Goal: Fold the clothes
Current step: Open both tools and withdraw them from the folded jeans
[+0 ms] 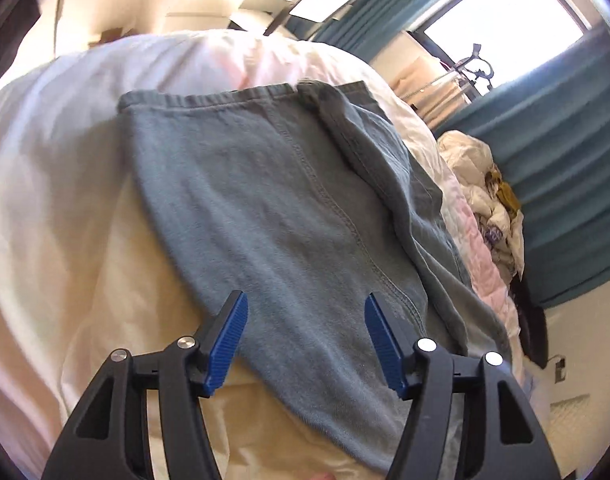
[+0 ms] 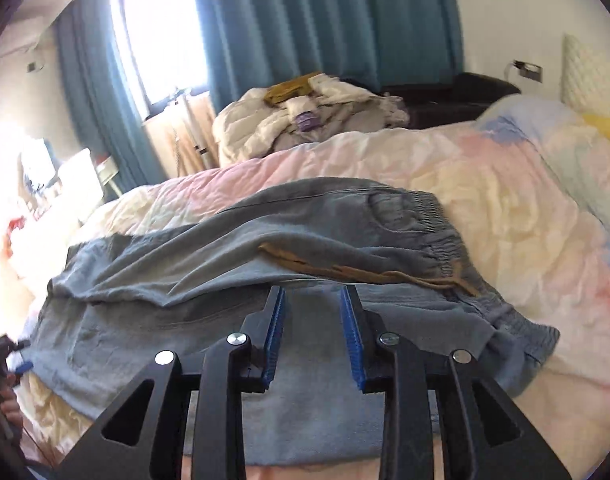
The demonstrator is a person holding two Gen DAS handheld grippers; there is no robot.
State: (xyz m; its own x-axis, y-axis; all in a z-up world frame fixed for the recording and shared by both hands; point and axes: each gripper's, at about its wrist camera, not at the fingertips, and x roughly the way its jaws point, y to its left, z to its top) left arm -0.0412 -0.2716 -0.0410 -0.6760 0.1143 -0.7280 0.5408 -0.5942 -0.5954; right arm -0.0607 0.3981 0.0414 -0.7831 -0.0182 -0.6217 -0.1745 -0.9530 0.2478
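Observation:
A pair of grey-blue sweatpants (image 1: 265,208) lies spread on the pale bed cover (image 1: 57,168). In the right wrist view the sweatpants (image 2: 209,264) show an elastic waistband on the right and a brown drawstring (image 2: 345,270). My left gripper (image 1: 305,308) is open and empty, its blue pads hovering over one leg near the cuff end. My right gripper (image 2: 312,292) is open and empty, just above the fabric near the waist. The left gripper (image 2: 9,356) shows at the far left edge of the right wrist view.
A heap of crumpled bedding and clothes (image 2: 305,116) lies beyond the bed by the teal curtains (image 2: 325,20) and the window (image 2: 161,32). A pillow (image 2: 545,128) lies at the bed's head. A desk with clutter (image 2: 57,184) stands at the left.

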